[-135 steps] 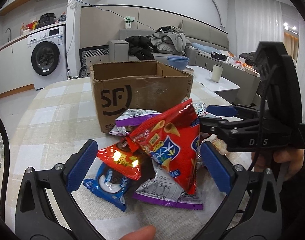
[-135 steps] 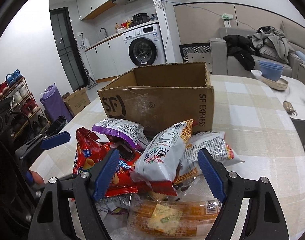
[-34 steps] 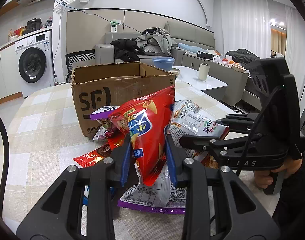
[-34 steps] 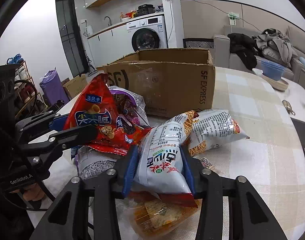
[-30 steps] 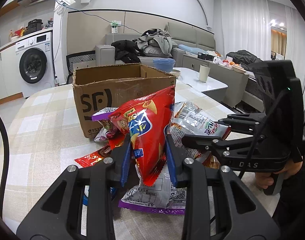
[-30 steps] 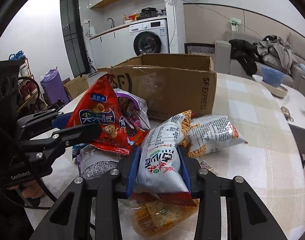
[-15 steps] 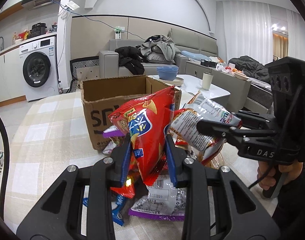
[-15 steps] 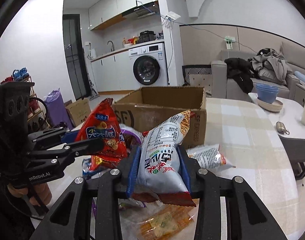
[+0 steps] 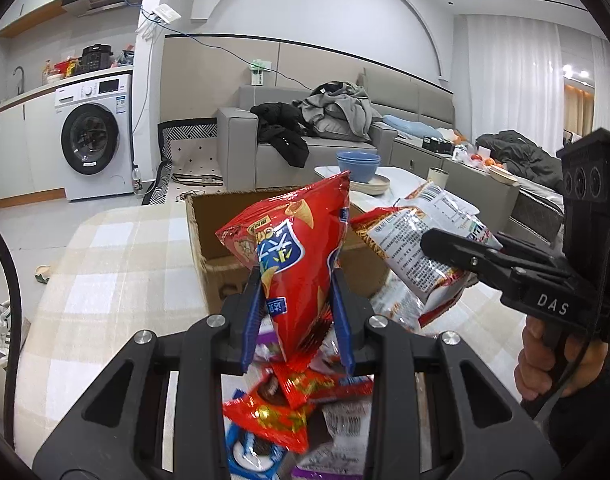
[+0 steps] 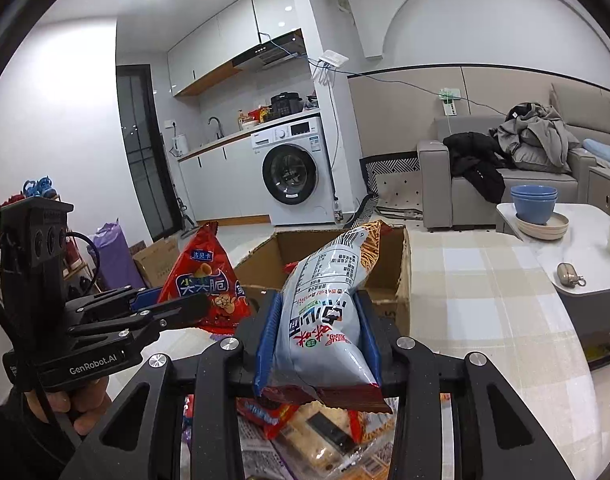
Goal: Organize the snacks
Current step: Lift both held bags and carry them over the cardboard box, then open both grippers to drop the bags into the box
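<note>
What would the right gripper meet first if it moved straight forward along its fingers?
Probably the open cardboard box: the right gripper, shut on the white snack bag, points at it; depth is unclear.

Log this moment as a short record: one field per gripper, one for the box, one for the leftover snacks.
left gripper: shut on red chip bag, lifted off the pile
right gripper: shut on white snack bag, lifted too
cardboard box: open-topped, on the checked table, just beyond both bags
remaining snacks: loose packets heaped below the grippers

cardboard box [image 9: 209, 248] behind snack pile [image 9: 289, 412], on table [image 9: 105, 272]
</note>
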`<state>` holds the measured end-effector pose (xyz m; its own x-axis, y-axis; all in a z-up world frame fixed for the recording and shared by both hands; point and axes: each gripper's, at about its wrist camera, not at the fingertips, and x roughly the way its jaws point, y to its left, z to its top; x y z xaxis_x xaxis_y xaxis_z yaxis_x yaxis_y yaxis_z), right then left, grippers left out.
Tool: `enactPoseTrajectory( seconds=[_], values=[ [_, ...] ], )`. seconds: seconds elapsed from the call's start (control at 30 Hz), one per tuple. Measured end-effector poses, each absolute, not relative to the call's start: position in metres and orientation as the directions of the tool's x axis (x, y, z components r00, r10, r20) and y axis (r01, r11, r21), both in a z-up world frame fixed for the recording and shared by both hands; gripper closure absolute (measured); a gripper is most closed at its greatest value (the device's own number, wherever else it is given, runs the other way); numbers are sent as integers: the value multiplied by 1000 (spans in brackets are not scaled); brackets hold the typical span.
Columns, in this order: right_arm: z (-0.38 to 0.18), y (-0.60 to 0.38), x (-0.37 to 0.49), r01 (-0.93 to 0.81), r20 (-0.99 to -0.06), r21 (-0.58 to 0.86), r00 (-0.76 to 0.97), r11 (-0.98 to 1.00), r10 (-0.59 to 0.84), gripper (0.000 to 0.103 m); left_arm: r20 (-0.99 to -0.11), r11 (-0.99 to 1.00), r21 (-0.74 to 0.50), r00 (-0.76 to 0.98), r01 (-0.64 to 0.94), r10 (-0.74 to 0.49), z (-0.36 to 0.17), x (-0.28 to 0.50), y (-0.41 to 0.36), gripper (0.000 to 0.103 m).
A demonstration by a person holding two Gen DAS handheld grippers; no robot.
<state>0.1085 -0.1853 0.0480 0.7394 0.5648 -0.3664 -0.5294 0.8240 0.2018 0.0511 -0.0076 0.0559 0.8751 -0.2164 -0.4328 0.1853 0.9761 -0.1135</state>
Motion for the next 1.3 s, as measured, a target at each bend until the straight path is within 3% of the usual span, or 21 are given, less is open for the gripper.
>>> enactPoseTrajectory(
  seconds=[0.67,0.87,0.97,1.07,1.17,1.23,1.3],
  values=[
    [67,-149,170,-497,-354,184,772,848,529,66,-473,989,-104,870,101,-139,88,126,2,74],
    [54,-137,190,-487,-415,168,754,857,509,65,-517,993,-75,848,92,-117,77,161,-5,74],
    [51,-137,190,-487,-419,156,755,859,504,58,-535,993,-73,836,95,-119,71,175,-6,74],
    [52,-143,186,-488,-412,159,757,858,507,54,-541,990,-80,830,116,-140,68,179,-7,65],
    [53,-151,184,-487,-414,156,757,859,505,49,-528,991,-82,838,106,-133,69,176,-6,44],
    [53,-157,180,-487,-424,152,754,860,502,35,-521,990,-91,842,106,-138,69,171,-4,21],
    [52,-165,175,-490,-428,160,748,857,508,14,-509,990,-91,850,104,-136,71,163,-3,20]
  ],
)
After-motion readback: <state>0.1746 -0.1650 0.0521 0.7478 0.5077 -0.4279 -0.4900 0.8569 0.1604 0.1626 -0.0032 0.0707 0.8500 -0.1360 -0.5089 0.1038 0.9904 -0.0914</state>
